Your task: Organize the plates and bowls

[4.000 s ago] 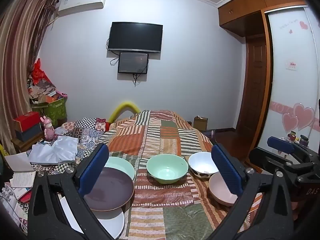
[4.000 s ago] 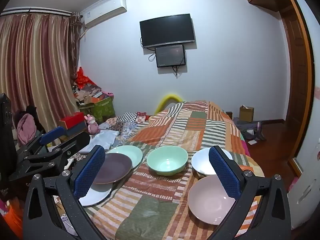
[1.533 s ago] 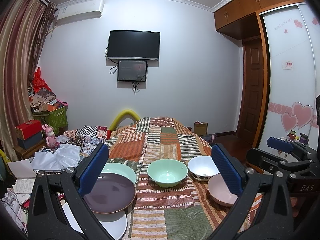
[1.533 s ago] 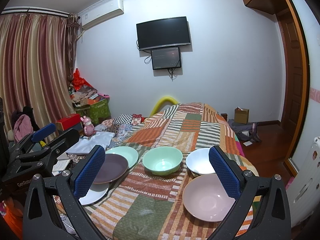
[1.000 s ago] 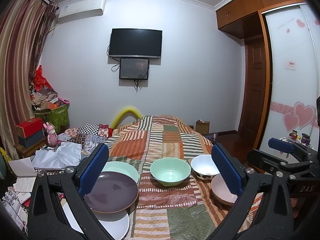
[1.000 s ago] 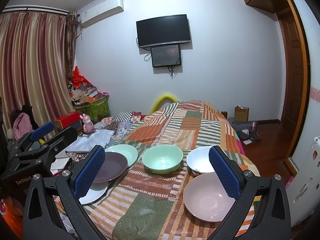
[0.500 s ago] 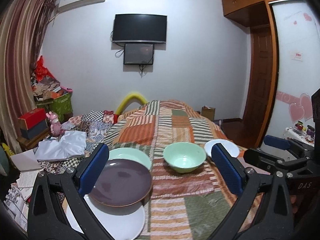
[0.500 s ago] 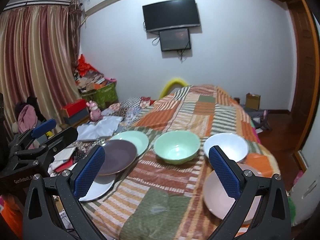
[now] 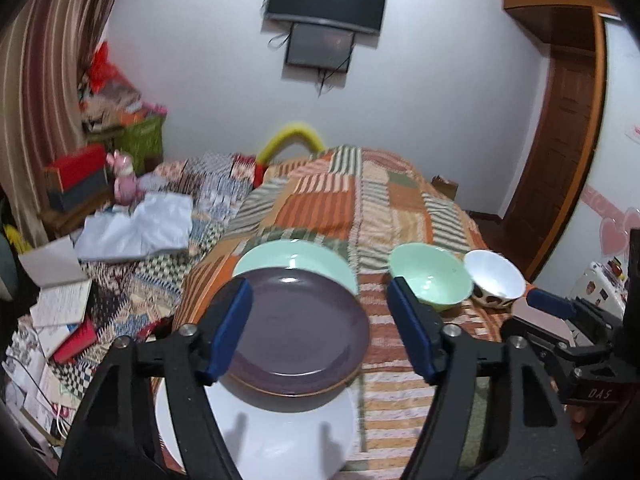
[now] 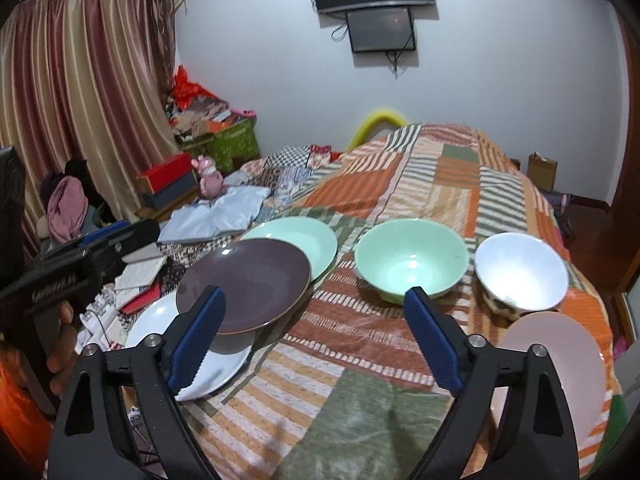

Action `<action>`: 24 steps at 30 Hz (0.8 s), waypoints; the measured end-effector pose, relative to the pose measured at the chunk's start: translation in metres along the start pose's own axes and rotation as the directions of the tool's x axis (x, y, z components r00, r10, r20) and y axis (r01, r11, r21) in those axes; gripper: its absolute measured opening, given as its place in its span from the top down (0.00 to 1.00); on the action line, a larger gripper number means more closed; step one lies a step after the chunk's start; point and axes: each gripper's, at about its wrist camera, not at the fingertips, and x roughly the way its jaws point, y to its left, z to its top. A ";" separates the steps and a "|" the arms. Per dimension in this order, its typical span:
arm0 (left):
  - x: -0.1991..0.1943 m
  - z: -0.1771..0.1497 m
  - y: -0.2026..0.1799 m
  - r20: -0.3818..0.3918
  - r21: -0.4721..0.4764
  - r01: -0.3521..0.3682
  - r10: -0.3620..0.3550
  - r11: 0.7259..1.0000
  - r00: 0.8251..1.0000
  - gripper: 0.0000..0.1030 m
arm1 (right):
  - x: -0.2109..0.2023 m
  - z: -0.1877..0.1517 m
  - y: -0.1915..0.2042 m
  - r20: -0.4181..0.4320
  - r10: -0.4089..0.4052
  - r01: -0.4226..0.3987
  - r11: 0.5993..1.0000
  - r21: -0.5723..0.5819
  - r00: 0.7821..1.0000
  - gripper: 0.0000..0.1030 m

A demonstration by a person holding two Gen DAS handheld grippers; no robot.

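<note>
Dishes lie on a patchwork bed cover [image 10: 400, 184]. A purple plate [image 9: 300, 340] rests on a white plate [image 9: 280, 432], overlapping a green plate [image 9: 296, 260]. To their right stand a green bowl [image 9: 430, 276] and a white bowl [image 9: 496, 280]. My left gripper [image 9: 318, 286] hovers over the near side of the purple plate, its jaws closing, with no pad touching the plate. My right gripper [image 10: 315, 292] hangs above bare cover in front of the green bowl [image 10: 412, 256], jaws closing on nothing. A pink plate [image 10: 560, 360] lies just right of it, below the white bowl [image 10: 520, 268].
Left of the bed lie a white cloth [image 9: 136, 232], books [image 9: 60, 296], a pink toy [image 10: 210, 180] and a red box [image 10: 168, 172]. Curtains [image 10: 80, 100] hang far left. A wooden door [image 9: 560, 140] stands at the right. The bed's near edge drops off below the white plate.
Both grippers have come forward and down towards the dishes, and both pairs of jaws have narrowed. The left one now frames the purple plate.
</note>
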 end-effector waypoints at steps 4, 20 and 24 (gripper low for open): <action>0.020 0.002 0.021 -0.055 -0.009 -0.033 0.032 0.999 0.998 0.47 | 0.019 0.002 0.003 -0.040 0.010 -0.010 1.000 -0.002 0.999 0.22; 0.107 -0.016 0.087 -0.275 -0.010 -0.109 0.102 0.994 0.956 0.62 | 0.099 0.000 0.010 -0.197 0.052 -0.048 0.999 0.022 0.979 0.38; 0.124 -0.022 0.098 -0.318 -0.017 -0.114 0.102 0.993 0.942 0.63 | 0.115 -0.002 0.011 -0.232 0.059 -0.055 0.998 0.022 0.971 0.40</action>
